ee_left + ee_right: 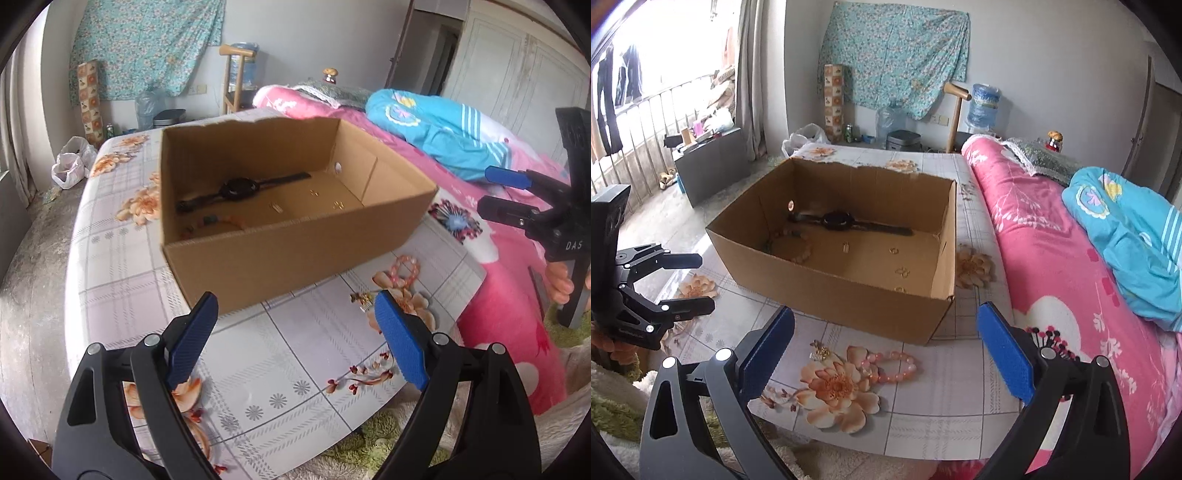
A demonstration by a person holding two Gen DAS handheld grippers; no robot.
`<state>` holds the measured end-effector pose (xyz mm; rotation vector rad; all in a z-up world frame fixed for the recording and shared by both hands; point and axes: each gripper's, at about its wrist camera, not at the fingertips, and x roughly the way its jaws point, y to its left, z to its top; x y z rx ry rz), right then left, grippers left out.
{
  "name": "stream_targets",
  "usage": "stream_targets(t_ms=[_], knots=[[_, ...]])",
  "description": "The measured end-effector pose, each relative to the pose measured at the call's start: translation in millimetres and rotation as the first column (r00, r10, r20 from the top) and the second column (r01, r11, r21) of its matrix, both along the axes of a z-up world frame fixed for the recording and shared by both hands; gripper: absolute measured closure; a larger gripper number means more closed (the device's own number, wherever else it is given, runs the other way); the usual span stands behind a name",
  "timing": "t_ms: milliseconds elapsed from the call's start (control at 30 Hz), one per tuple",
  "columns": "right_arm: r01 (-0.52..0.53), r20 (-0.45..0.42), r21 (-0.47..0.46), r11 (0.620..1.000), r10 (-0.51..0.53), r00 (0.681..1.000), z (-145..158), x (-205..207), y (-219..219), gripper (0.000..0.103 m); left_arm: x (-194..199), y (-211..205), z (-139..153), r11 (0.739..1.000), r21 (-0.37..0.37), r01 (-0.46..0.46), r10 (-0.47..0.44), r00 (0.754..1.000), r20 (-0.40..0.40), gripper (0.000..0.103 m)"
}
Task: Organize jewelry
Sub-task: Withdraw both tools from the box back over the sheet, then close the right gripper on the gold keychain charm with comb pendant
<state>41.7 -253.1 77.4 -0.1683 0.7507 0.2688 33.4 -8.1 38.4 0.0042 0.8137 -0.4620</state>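
jewelry is split between two places: a dark watch [849, 221], a string of beads [796, 245] and several small gold earrings [902, 272] lie on the floor of the open cardboard box [849, 295], while a pink bead bracelet [895, 365] and a small gold hair comb [819, 352] lie on the flowered sheet [923, 424] of the bed, just in front of the box's near wall.

both grippers are released and carry nothing. the right gripper [886, 354] hangs over the bracelet with its fingers [1004, 358] spread wide on either side of it; the left gripper [295, 343] stands open near the comb, beside the box corner.

risks, as i judge them:
- the bracelet is a loose ring of round beads on soft bedding; a pinch on one bead may let it roll out or press it into the sheet.
- the comb is small and flat, and its gold blends into the printed flower, so the fingers could close on cloth instead.
- the two grippers work close together and could knock each other.
- a bump on the light box may scatter the tiny earrings inside.
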Motion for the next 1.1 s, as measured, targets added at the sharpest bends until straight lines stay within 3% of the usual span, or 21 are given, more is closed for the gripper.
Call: stream_targets(t_ms=[200,367,533,733,933,1100], knots=[[0.061,-0.134,0.143,0.988,-0.041,0.99,-43.9,1.0,3.4,0.007,1.9,-22.4,-28.7,0.997,0.062,0.044,-0.044,0.999,-0.014,0.02],[0.069,-0.197,0.148,0.987,-0.039,0.98,-82.3,-3.6,28.4,0.011,11.3,-28.2,-47.6,0.99,0.142,0.019,-0.013,0.999,-0.041,0.02],[0.086,-0.261,0.168,0.982,-0.04,0.965,-109.4,4.6,42.5,0.033,22.0,-24.2,-61.0,0.985,0.173,-0.001,0.014,0.997,-0.075,0.026],[0.086,-0.285,0.158,0.984,-0.038,0.958,-120.6,20.4,48.6,0.058,26.1,-23.7,-62.6,0.985,0.173,0.0,0.011,0.998,-0.062,0.029],[0.052,-0.287,0.115,0.992,-0.017,0.958,-126.9,22.2,58.9,0.072,28.9,-25.5,-68.5,0.985,0.171,0.023,-0.01,0.997,-0.081,0.032],[0.024,-0.288,0.072,0.997,-0.002,0.958,-131.3,22.1,66.7,0.078,29.8,-26.0,-69.0,0.986,0.162,0.027,-0.012,0.996,-0.093,0.032]])
